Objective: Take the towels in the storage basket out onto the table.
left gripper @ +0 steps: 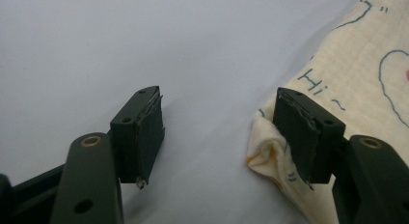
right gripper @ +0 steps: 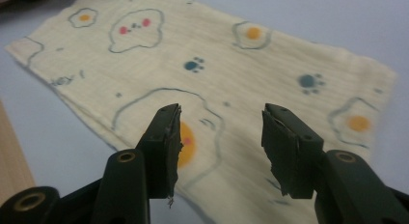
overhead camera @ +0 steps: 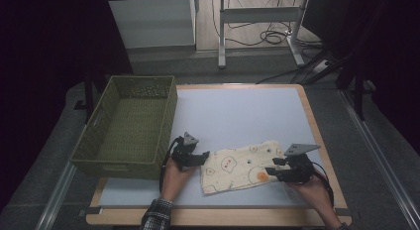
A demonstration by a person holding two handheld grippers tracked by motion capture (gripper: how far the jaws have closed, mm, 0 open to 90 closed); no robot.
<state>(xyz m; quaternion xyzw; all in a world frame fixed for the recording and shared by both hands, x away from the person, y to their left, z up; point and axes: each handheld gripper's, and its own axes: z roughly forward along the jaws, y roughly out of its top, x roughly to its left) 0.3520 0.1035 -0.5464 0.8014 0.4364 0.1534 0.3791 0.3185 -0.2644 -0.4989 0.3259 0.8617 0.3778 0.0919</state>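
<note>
At the far left of the desk point(overhead camera: 237, 106) a green woven basket point(overhead camera: 130, 127) is seen standing with nothing visible inside it, so nothing is judged to have been put away yet. Just to its right the left gripper point(overhead camera: 202, 157) is held at the left edge of the cloth point(overhead camera: 242, 165); in the left gripper view its fingers point(left gripper: 144, 132) are spread apart, one over bare desk and the other resting against a bunched corner of the cloth point(left gripper: 357, 79), and nothing is pinched between them. The cream cloth, printed with eggs and paw marks, is laid out nearly flat in the near middle of the desk, well apart from the basket's inside. At its right end the right gripper point(overhead camera: 271, 171) is poised over the fabric, and its fingers point(right gripper: 166, 147) are likewise parted above the cloth point(right gripper: 202, 79) with nothing clamped. The work is judged to be at an early stage: the cloth is approached from both ends but is not gripped, not folded and not lifted, and any folding and any transfer to the basket are left to be done
</note>
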